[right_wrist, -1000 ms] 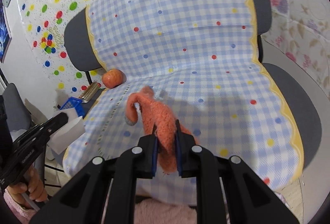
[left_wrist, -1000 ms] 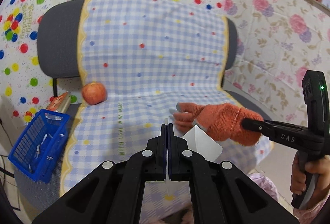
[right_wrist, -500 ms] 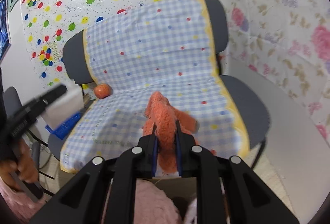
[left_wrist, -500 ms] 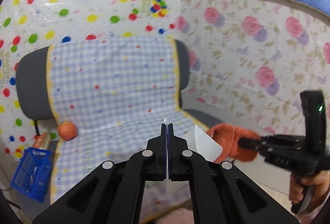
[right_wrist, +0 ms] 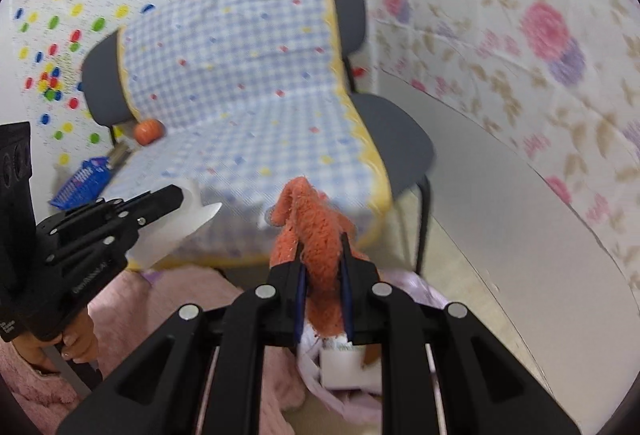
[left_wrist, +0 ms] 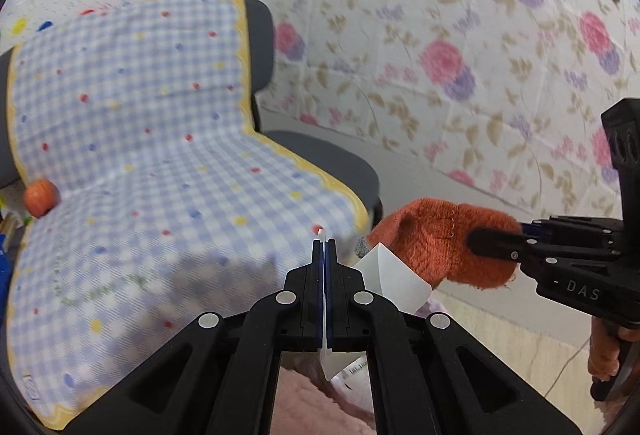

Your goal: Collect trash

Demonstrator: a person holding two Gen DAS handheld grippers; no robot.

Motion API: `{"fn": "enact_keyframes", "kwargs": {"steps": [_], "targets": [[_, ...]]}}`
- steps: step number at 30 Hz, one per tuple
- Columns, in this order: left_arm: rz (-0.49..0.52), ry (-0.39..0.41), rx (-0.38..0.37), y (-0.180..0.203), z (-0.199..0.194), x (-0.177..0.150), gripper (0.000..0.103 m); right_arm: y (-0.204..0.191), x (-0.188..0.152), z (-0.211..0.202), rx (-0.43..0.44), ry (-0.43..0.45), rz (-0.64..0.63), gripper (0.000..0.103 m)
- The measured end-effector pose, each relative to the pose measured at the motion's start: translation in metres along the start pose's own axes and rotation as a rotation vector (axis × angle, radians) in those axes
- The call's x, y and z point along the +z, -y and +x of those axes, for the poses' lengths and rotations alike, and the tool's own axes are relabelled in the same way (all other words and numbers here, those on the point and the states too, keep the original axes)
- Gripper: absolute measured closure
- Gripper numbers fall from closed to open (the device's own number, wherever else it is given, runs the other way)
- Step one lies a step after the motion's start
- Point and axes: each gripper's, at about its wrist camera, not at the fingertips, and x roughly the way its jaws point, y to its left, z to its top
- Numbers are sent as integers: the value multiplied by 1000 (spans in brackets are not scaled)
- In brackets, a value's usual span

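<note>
Left gripper (left_wrist: pixel 324 247) clenched on a white paper scrap (left_wrist: pixel 394 277), which sticks out at its 3 o'clock side. Right gripper (right_wrist: pixel 323 255) grasping an orange knit glove (right_wrist: pixel 310 219) (cuff pinched, fingers flopping up toward 12). Both are off the front edge of the checked-cloth chair (right_wrist: pixel 256 123). Orange fruit (right_wrist: pixel 148 131) sits on the seat at 10 o'clock, blue basket (right_wrist: pixel 82 183) just beside it.

Checked-cloth chair (left_wrist: pixel 168 139) — apple (left_wrist: pixel 41 197) at seat's edge — blue basket (right_wrist: pixel 82 183) beside.
</note>
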Motion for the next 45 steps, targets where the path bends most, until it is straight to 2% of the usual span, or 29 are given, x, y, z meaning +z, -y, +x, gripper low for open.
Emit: {"fn": "enact_keyframes", "kwargs": {"steps": [6,12,22,23,24,25,26,27,31,33,37,38,39,41,43,45], "targets": [[65,-31,-66,32,10,-6,102,23,-29,-9,-63,-24,58,89],[71,-67,-123,52,28,-9,102,44,-44,-14,-91,-37,106,88],[60,-153,-175,68,69,-11,99,73,-50,16,-79,-77,175,84],[57,-161,-177,68,73,-11,92,76,-50,20,-75,-79,182,82],[53,-172,-182,68,78,-11,78,80,-50,25,-74,-83,196,76],[47,-178,-176,67,82,-10,69,84,-51,29,-79,-81,214,67],[44,-177,-171,67,84,-10,53,87,-50,30,-81,-80,225,63],[38,-172,-160,65,85,-10,48,90,-50,31,-85,-79,234,61],[13,-163,-133,54,81,-5,46,93,-48,22,-104,-66,238,61],[6,-149,-104,48,76,-2,35,93,-47,17,-113,-60,234,58],[4,-141,-56,40,64,1,32,87,-46,7,-111,-49,227,51],[5,-145,-45,39,60,1,26,83,-45,4,-106,-49,220,49],[6,-144,-29,38,57,1,19,79,-44,1,-102,-49,212,44],[13,-141,-6,36,48,1,15,70,-42,-4,-95,-49,191,34],[18,-151,2,35,40,3,14,61,-38,-12,-101,-32,172,16],[18,-155,30,32,29,4,13,55,-34,-21,-109,-7,163,5]]}}
